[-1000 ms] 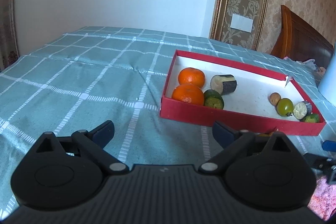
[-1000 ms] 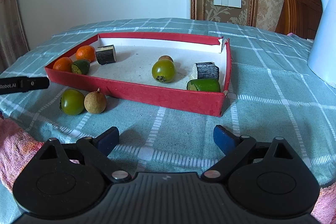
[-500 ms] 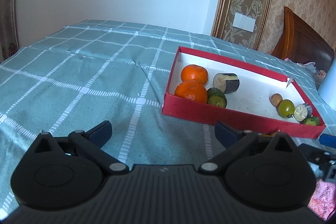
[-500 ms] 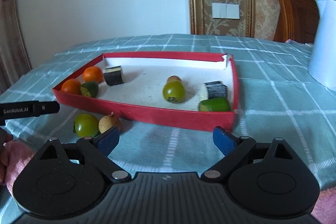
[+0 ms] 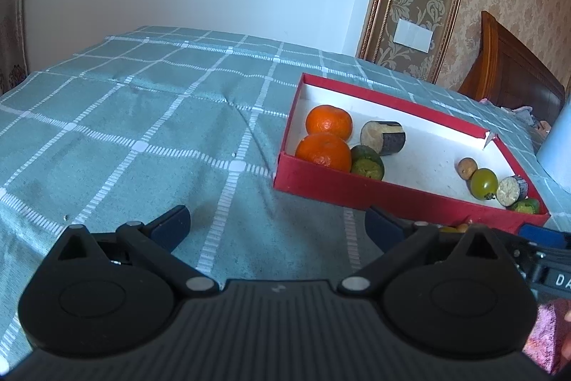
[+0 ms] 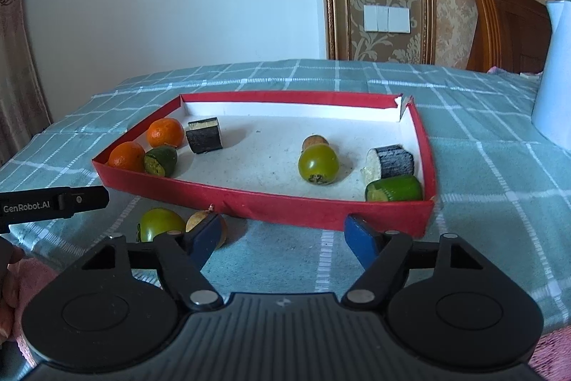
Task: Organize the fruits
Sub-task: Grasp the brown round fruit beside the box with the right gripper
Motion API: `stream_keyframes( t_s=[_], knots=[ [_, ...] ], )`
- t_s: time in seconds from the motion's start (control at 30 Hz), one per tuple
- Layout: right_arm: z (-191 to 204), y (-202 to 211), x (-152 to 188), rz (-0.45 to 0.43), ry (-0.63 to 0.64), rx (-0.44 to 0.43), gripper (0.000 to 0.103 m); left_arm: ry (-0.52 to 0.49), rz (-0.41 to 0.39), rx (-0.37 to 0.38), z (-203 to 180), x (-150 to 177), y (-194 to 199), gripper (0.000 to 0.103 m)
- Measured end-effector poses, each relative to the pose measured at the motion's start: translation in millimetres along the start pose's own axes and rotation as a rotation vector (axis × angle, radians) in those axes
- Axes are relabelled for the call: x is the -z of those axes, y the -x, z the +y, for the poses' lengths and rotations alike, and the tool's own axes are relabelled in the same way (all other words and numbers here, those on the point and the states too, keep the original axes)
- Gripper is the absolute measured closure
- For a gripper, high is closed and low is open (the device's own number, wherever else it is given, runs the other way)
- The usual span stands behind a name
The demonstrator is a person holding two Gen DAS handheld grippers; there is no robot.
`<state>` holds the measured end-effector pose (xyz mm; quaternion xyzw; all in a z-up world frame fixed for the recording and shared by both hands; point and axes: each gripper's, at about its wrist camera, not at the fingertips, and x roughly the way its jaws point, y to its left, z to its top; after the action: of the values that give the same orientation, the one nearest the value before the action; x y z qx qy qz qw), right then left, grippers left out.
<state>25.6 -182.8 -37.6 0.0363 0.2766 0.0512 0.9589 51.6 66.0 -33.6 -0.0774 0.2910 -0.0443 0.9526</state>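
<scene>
A red tray (image 6: 271, 200) (image 5: 392, 193) with a white floor lies on the checked cloth. It holds two oranges (image 6: 165, 132) (image 5: 323, 150), a green tomato (image 6: 318, 164), green pieces and dark cut chunks (image 6: 204, 134). In front of the tray, on the cloth, lie a second green tomato (image 6: 158, 223) and a brown longan (image 6: 200, 220). My right gripper (image 6: 283, 238) hangs just before the tray wall; its jaws are closing with nothing between them, and its left finger partly hides the longan. My left gripper (image 5: 274, 225) stands open over bare cloth, left of the tray.
A white kettle (image 6: 555, 70) stands at the far right on the cloth. A wooden chair back (image 6: 506, 24) rises behind the table. A pink cloth (image 6: 32, 277) lies at the table's near edge. The left gripper's black body (image 6: 53, 204) juts in from the left.
The right gripper's fingers have drawn closer together and the view has dropped lower toward the tray's front wall. The left view has barely shifted.
</scene>
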Motion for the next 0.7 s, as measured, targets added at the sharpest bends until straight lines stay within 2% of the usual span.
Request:
stream_keyframes(
  t_s=[0.17, 0.33, 0.47, 0.53, 0.6, 0.7],
  knots=[
    [9, -4, -4, -0.003, -0.007, -0.004, 0.027, 0.002, 0.004, 0.006, 1, 0, 0, 0.000],
    [16, -6, -3, 0.026, -0.034, -0.081, 0.027, 0.007, 0.002, 0.009, 1, 0, 0, 0.000],
    [22, -8, -4, 0.009, -0.019, -0.056, 0.027, 0.006, 0.004, 0.011, 1, 0, 0, 0.000],
    [22, -9, -4, 0.009, -0.019, -0.045, 0.031, 0.008, 0.005, 0.011, 1, 1, 0, 0.000],
    [21, -10, -3, 0.016, -0.027, -0.067, 0.041, 0.005, 0.006, 0.011, 1, 1, 0, 0.000],
    [24, -10, -4, 0.010, -0.006, -0.058, 0.041, 0.006, 0.007, 0.011, 1, 1, 0, 0.000]
  ],
)
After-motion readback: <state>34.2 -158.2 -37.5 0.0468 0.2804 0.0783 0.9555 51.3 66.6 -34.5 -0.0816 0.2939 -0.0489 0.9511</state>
